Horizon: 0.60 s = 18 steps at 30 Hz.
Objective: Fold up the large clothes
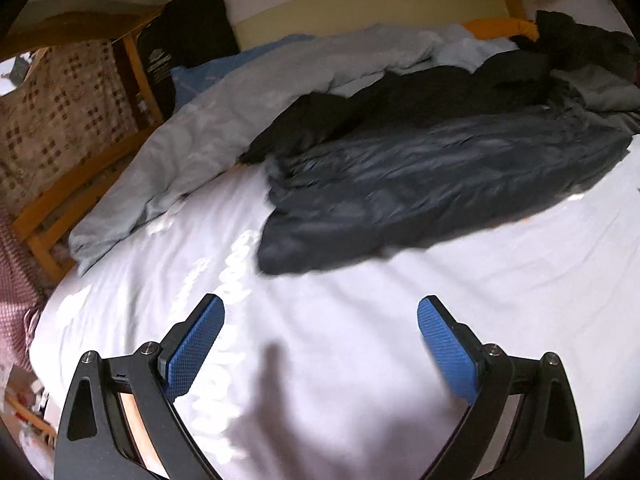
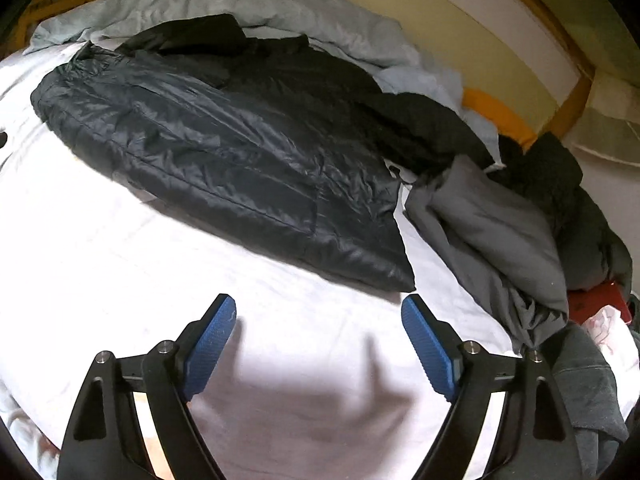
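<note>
A dark navy puffer jacket [image 1: 432, 184] lies flat on the white bed sheet [image 1: 340, 340], partly over a black garment [image 1: 360, 116]. It also shows in the right wrist view [image 2: 224, 152]. My left gripper [image 1: 320, 308] is open and empty, hovering above the bare sheet short of the jacket's near edge. My right gripper [image 2: 318, 308] is open and empty too, just short of the jacket's near right corner, above the sheet [image 2: 120, 260].
A light grey duvet [image 1: 192, 136] is bunched along the far side. A grey garment [image 2: 492, 232] and other dark clothes [image 2: 560, 184] are heaped on the right. A wooden bed rail [image 1: 80, 184] runs on the left, with a black bag [image 1: 188, 40] behind it.
</note>
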### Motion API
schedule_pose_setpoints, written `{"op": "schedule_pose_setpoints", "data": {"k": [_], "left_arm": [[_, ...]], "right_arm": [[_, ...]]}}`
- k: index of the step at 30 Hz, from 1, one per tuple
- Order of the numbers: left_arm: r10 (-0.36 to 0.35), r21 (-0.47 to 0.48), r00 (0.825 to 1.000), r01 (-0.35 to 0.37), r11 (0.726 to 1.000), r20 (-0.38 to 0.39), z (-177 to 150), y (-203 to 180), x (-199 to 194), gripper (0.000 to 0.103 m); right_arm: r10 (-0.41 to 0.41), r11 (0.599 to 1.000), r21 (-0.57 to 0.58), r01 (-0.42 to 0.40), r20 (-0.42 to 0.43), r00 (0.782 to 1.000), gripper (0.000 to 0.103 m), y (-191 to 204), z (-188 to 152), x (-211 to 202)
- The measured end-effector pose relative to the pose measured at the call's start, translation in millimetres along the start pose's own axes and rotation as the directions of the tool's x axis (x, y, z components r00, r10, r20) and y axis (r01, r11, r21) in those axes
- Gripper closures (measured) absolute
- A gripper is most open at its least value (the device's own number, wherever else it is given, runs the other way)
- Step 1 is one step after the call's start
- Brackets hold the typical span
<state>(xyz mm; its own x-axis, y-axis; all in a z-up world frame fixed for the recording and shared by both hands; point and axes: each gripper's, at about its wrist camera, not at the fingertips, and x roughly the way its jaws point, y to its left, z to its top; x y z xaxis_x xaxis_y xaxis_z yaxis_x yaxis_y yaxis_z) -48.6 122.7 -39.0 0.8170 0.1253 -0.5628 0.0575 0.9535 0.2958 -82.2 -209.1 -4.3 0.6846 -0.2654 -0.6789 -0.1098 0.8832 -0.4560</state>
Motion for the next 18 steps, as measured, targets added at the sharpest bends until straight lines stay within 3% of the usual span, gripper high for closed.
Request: {"op": "schedule_pose_setpoints", "data": {"k": [4, 10, 13, 15, 18], "left_arm": [[0.021, -0.025, 1.0, -0.021, 0.999, -0.016, -12, 19, 4, 0.006], [-0.008, 0.004, 1.0, 0.008, 1.0, -0.022, -17, 20, 3, 0.006], [-0.038, 0.079, 0.999, 0.04, 0.996, -0.028, -20, 8, 1, 0.006], [-0.095, 0.163, 0.99, 0.111, 0.98, -0.103, -25, -7, 10, 0.007], [-0.057, 0.256, 0.996, 0.072, 0.964, -0.063, -20, -17, 3, 0.007]], "right_arm": [[-0.015, 1.0, 0.013, 0.015, -0.014, 1.0, 0.017, 3, -5, 5], [-0.133, 0.991, -0.026, 0.132, -0.011, 0.991, 0.015, 7, -8, 17], [-0.151, 0.985, -0.079, 0.151, 0.004, 0.988, 0.014, 14, -4, 23], [-0.136, 0.988, -0.077, 0.137, 0.013, 0.991, 0.012, 22, -1, 26], [-0.141, 0.987, -0.079, 0.142, 0.013, 0.99, 0.01, 33, 3, 34]]}}
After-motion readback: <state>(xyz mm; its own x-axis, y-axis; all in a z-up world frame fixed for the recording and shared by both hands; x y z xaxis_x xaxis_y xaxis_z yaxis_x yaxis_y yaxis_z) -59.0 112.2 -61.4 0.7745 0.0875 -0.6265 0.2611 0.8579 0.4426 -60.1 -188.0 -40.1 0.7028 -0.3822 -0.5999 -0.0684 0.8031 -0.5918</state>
